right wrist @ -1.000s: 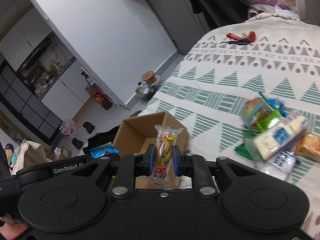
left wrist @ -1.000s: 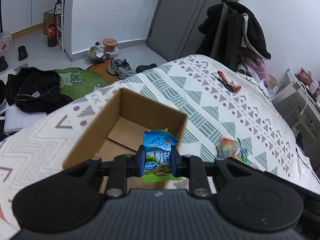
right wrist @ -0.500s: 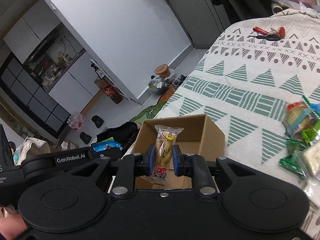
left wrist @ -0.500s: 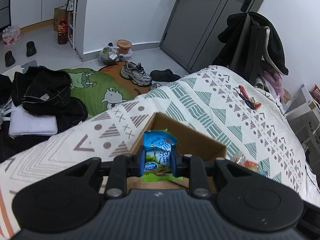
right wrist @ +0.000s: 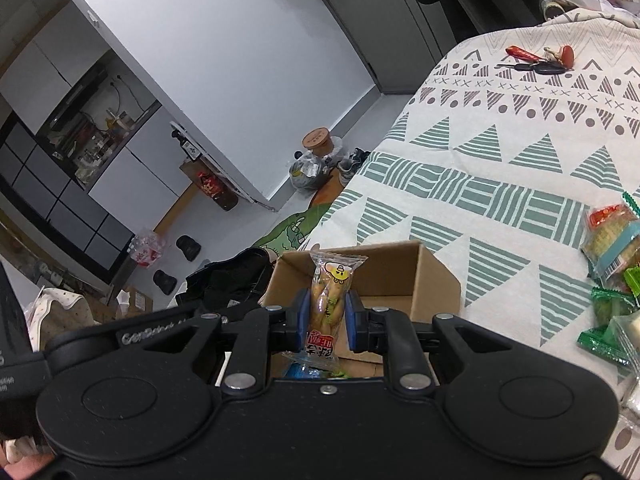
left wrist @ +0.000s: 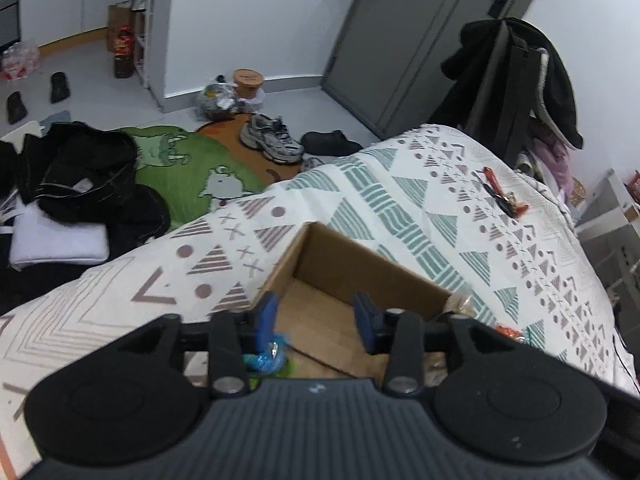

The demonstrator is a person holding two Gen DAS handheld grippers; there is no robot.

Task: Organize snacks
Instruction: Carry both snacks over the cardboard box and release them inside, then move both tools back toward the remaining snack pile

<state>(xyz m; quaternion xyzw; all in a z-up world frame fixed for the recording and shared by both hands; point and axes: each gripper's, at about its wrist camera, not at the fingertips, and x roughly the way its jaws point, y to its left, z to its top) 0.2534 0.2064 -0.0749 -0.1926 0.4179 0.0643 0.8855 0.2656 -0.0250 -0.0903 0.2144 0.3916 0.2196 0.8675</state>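
Note:
An open cardboard box [left wrist: 352,264] [right wrist: 404,276] sits on the patterned bedspread. My left gripper [left wrist: 316,314] hangs over the box with its jaws opening and nothing between the pads. The blue and green snack packet [left wrist: 266,360] lies below it on the box floor, partly hidden by the left finger; in the right wrist view it peeks out at the bottom of the box [right wrist: 306,371]. My right gripper [right wrist: 325,314] is shut on a clear packet with yellow-brown snack [right wrist: 330,292], held upright over the box's near edge.
A pile of loose snack packets [right wrist: 612,264] lies on the bedspread [right wrist: 500,184] to the right of the box. Keys with a red tag [right wrist: 536,62] [left wrist: 504,196] rest farther back. Shoes [left wrist: 272,140], dark clothes and a green mat cover the floor beyond the bed's edge.
The left gripper opened and let go of the blue and green packet, which dropped into the box. Both grippers moved in over the box; the right still grips its packet.

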